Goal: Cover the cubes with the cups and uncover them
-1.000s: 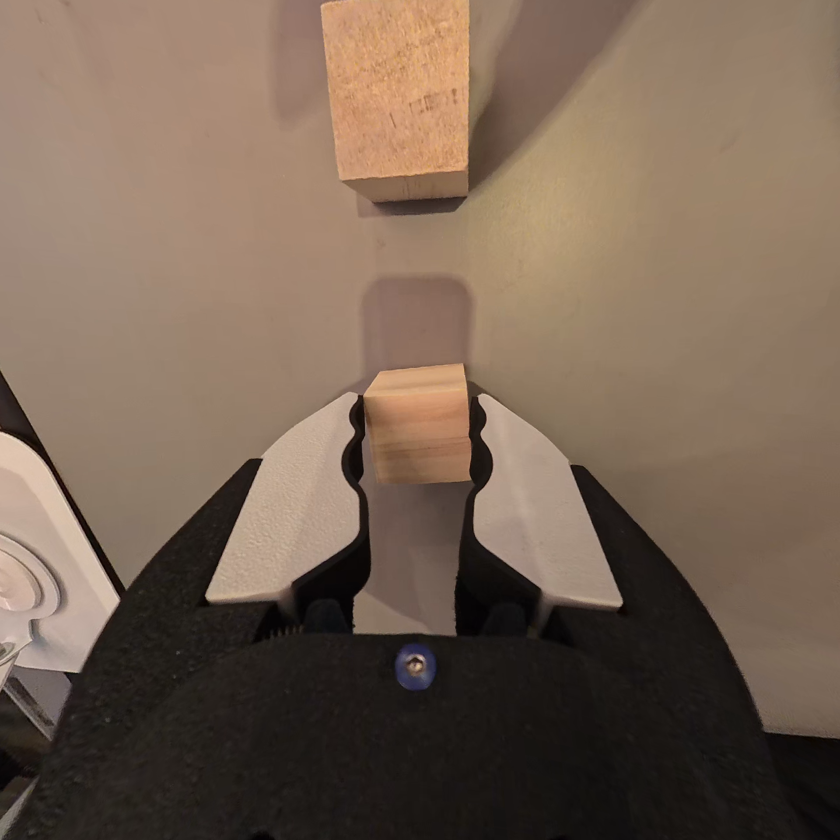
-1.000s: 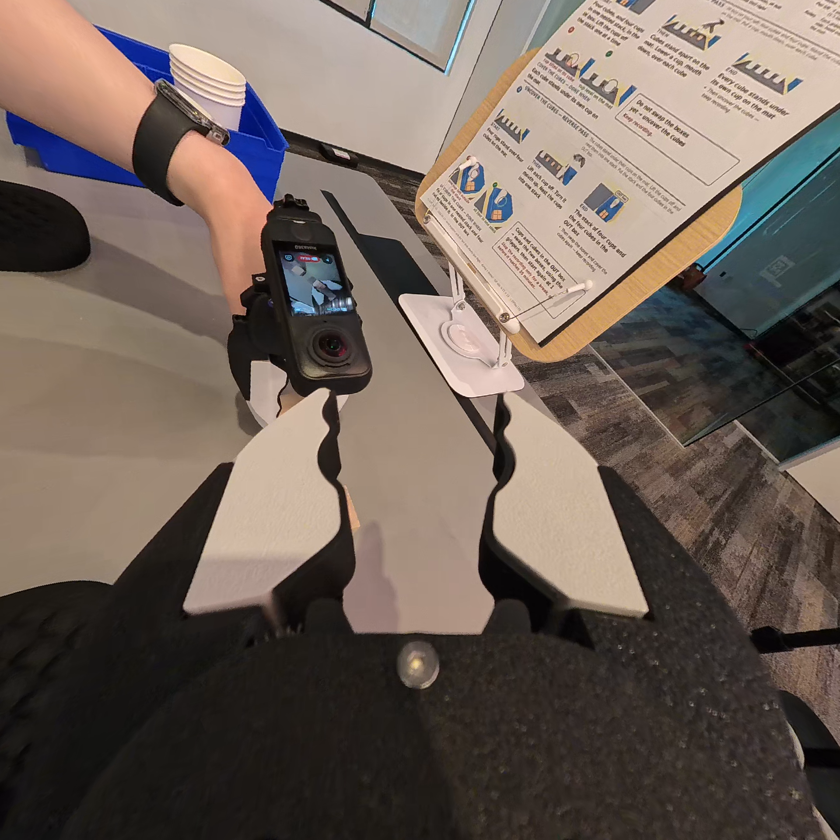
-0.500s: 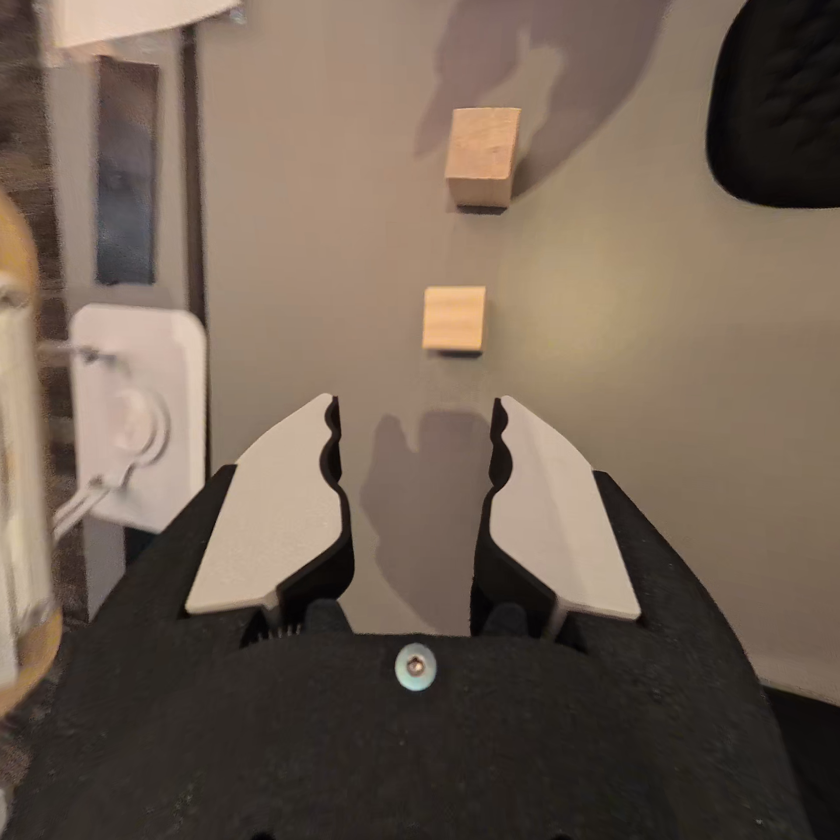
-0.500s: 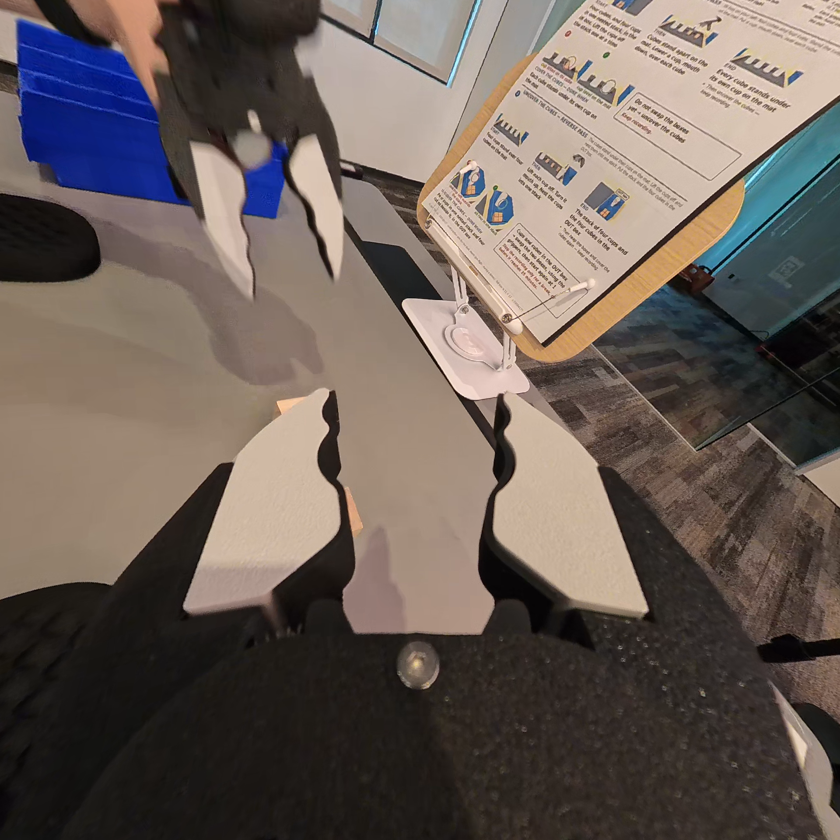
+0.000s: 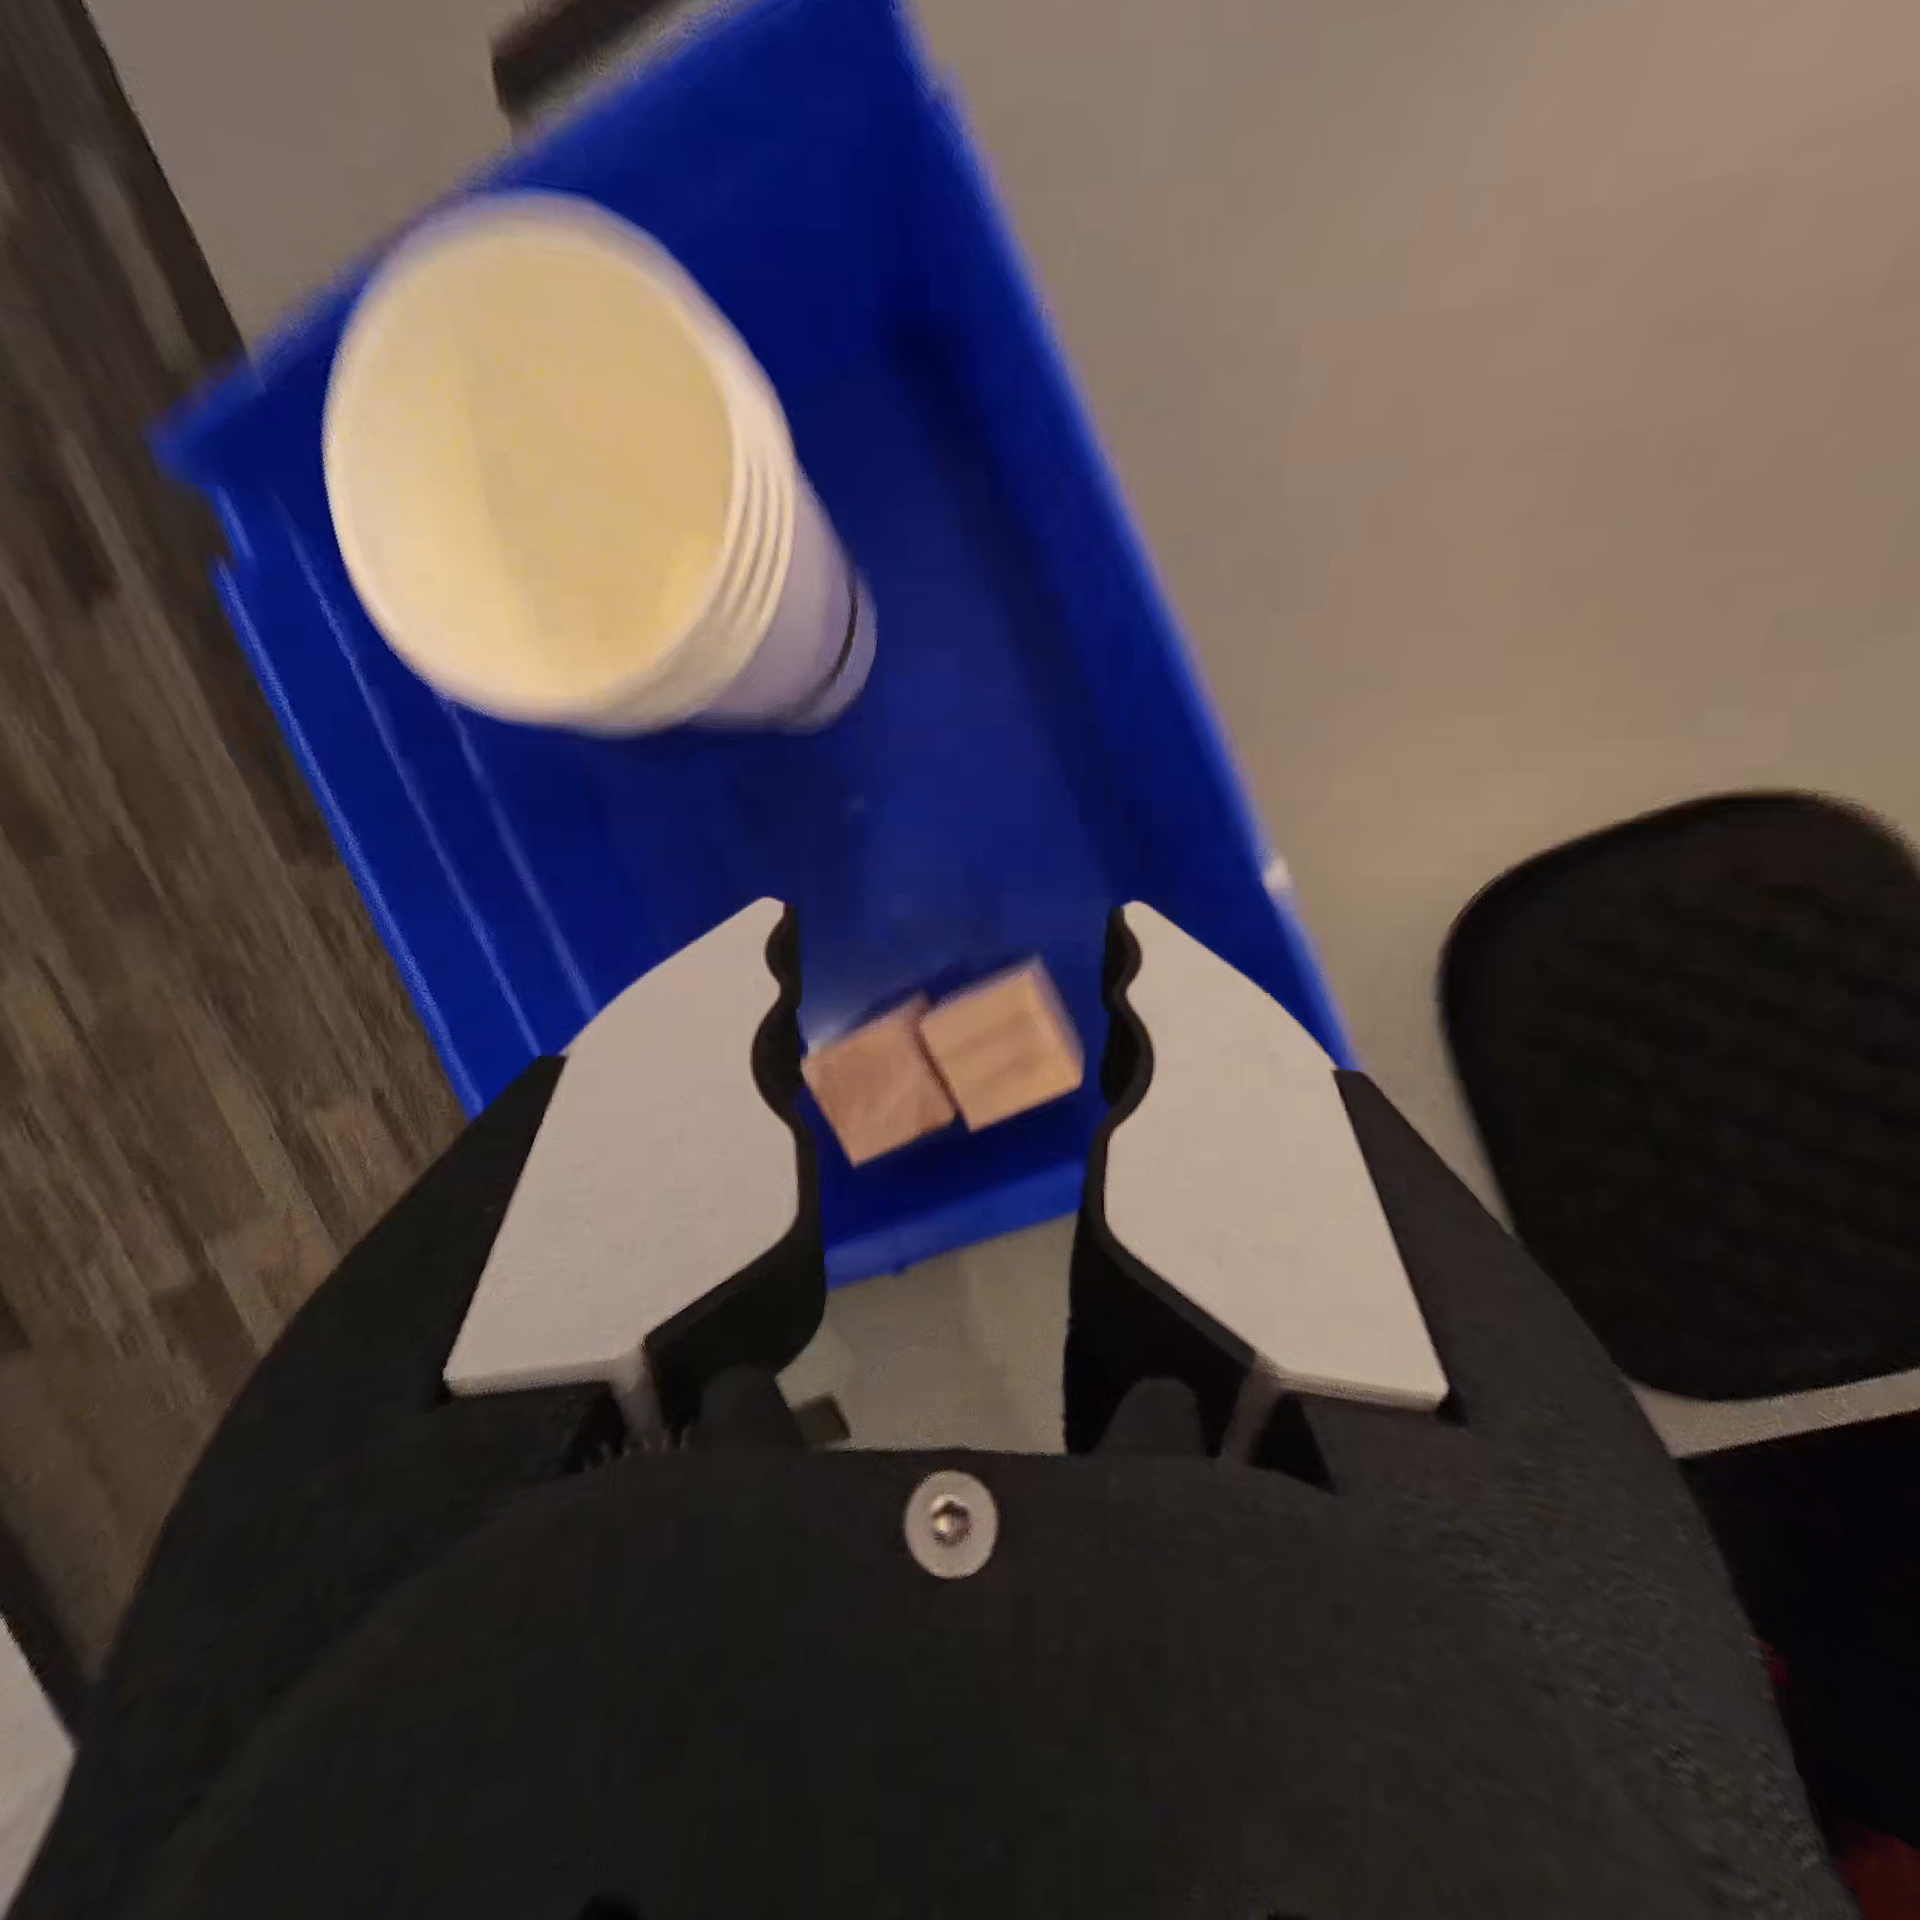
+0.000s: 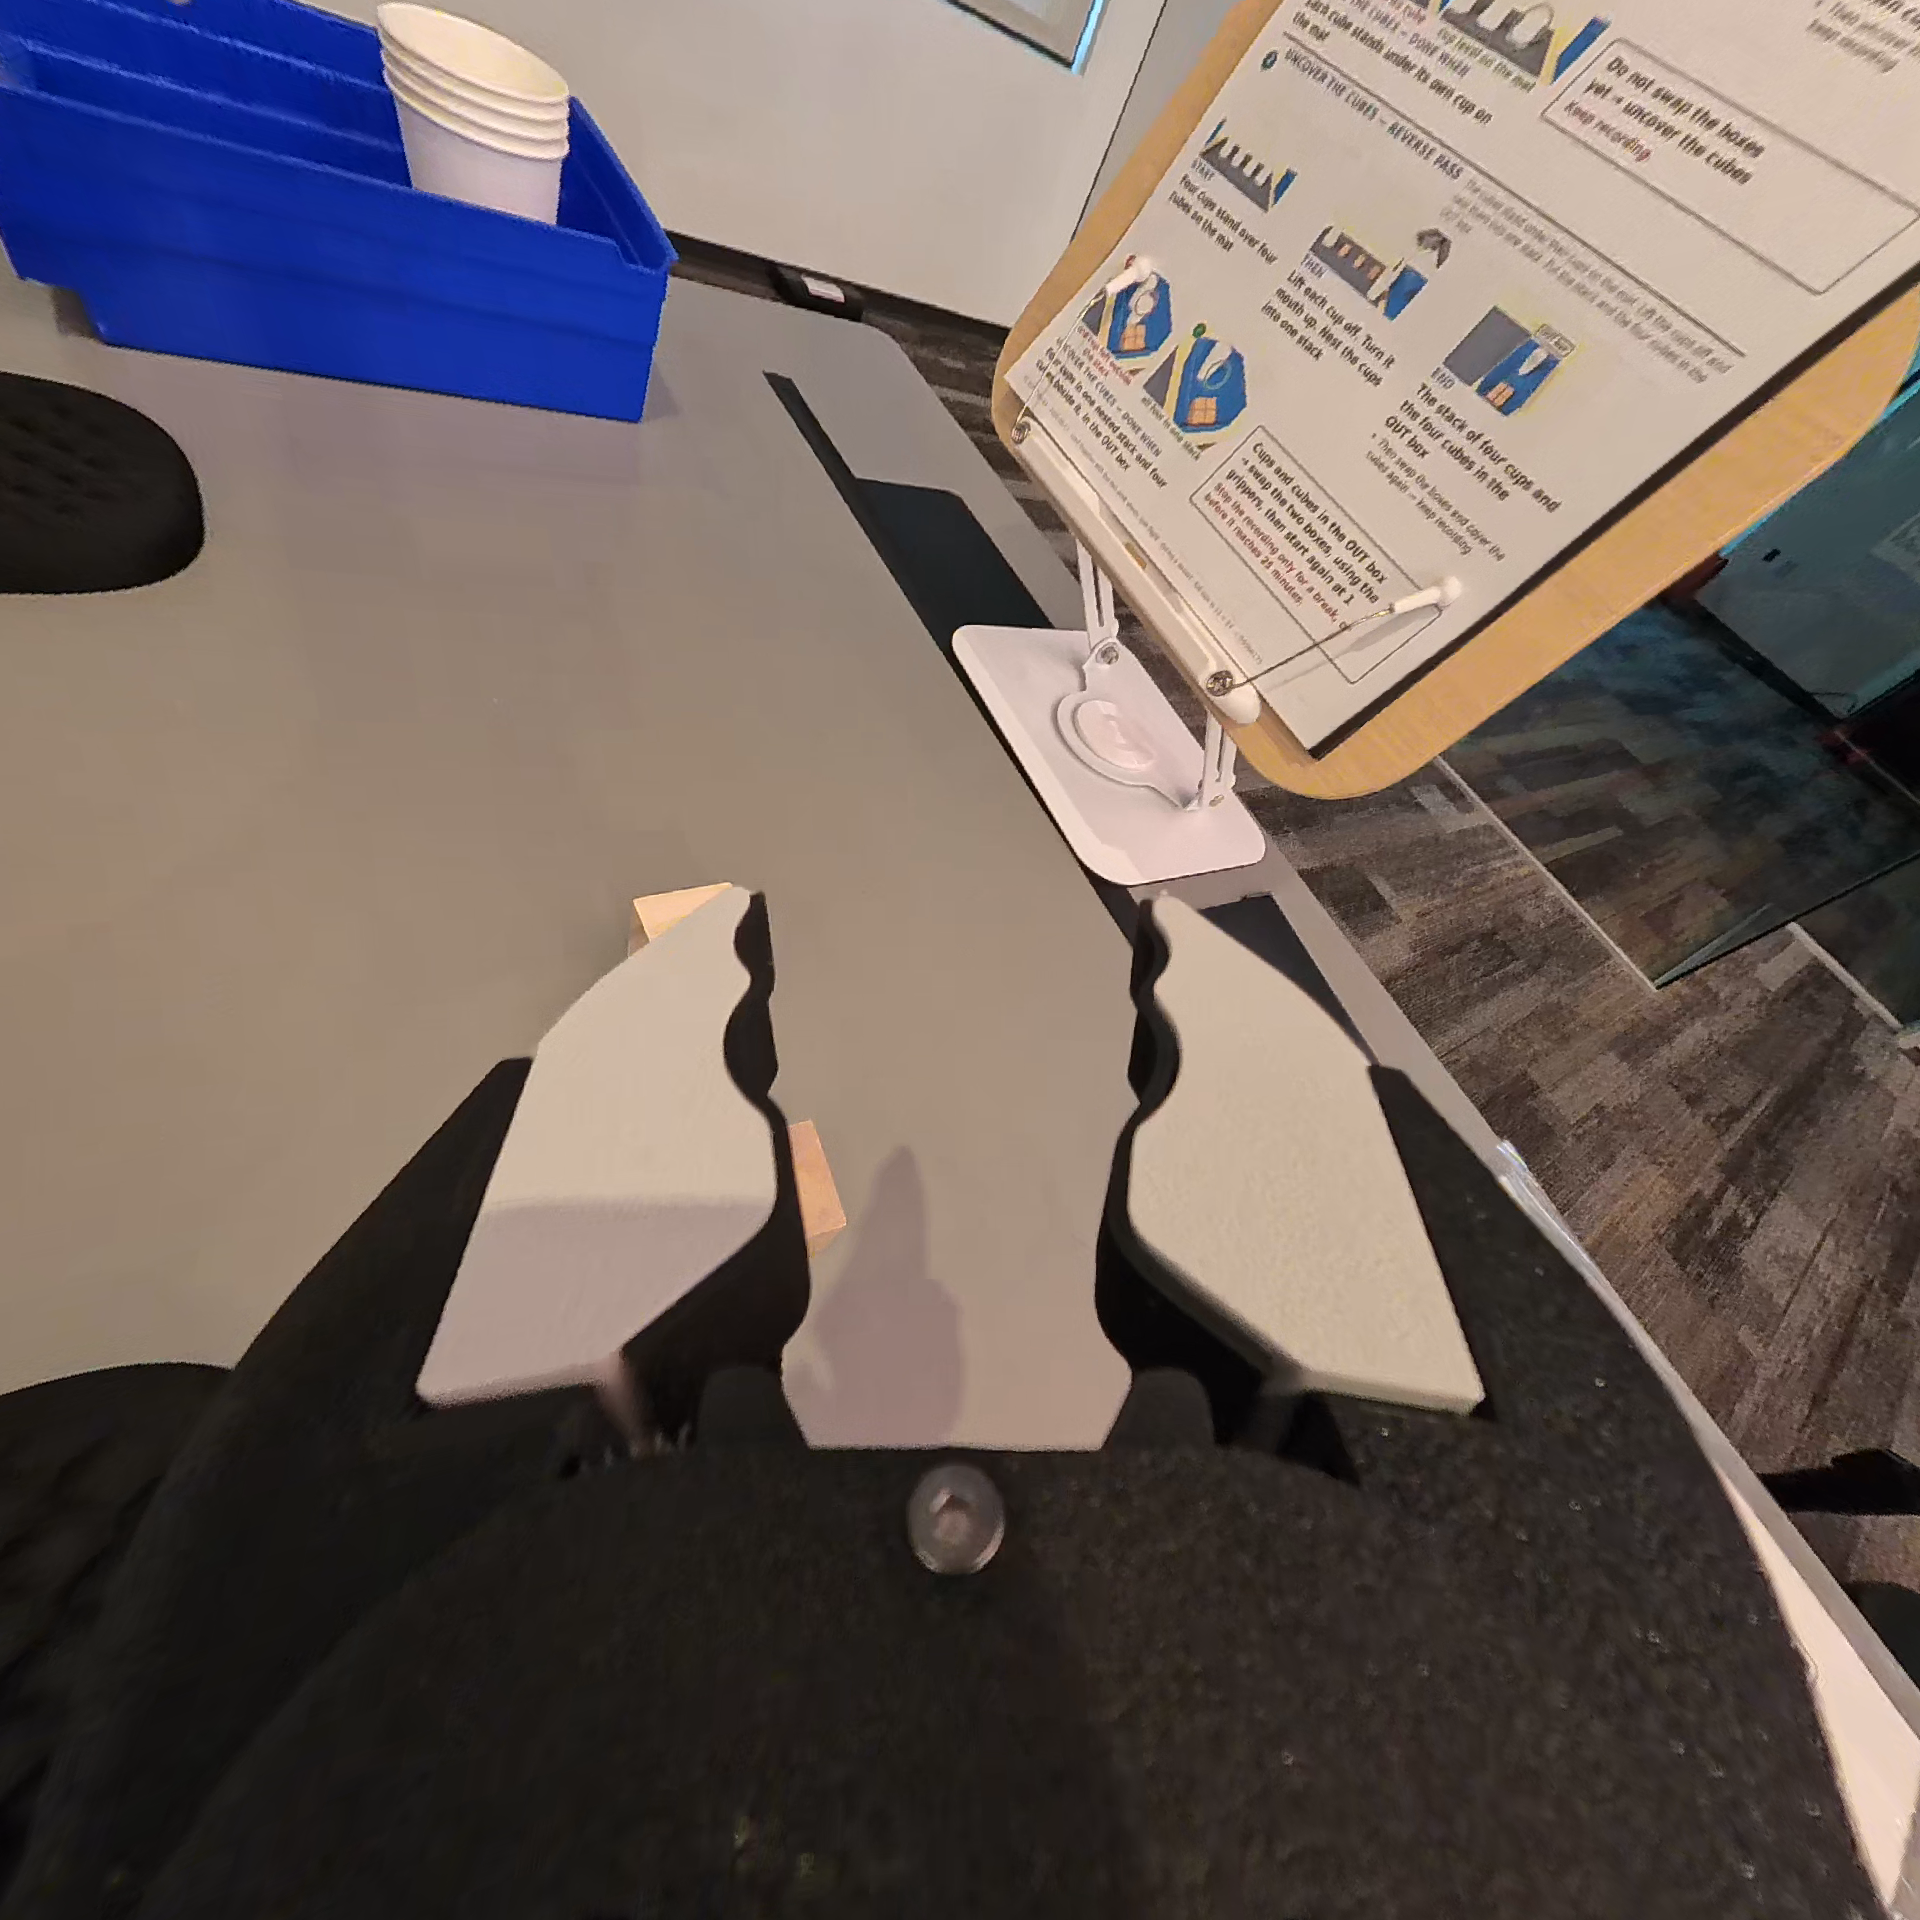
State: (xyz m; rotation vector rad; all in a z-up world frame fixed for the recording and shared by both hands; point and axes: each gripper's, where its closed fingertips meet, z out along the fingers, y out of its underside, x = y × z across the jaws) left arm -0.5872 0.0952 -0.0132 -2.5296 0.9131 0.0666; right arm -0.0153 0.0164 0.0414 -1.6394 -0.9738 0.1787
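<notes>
My left gripper (image 5: 948, 925) is open and empty, held above the near end of a blue bin (image 5: 1091, 665). Two wooden cubes (image 5: 940, 1060) lie side by side in that end of the bin, seen between my fingers. A stack of white paper cups (image 5: 561, 540) stands mouth up at the bin's far end; it also shows in the right wrist view (image 6: 478, 114). My right gripper (image 6: 951, 914) is open and empty above the grey table (image 6: 468, 675). Two more wooden cubes lie on the table by its left finger, one (image 6: 665, 909) at the tip, one (image 6: 816, 1184) mostly hidden behind it.
A tilted instruction board (image 6: 1455, 343) on a white stand (image 6: 1112, 748) sits at the table's right edge. A black round pad (image 6: 83, 483) lies at the left, also in the left wrist view (image 5: 1704, 1101). The blue bin (image 6: 312, 260) is at the table's far left. Floor lies beyond the edge.
My left gripper let go of a cube on the table, opened, and swung away to above the blue bin. It left the right wrist view. My right gripper stayed nearly still.
</notes>
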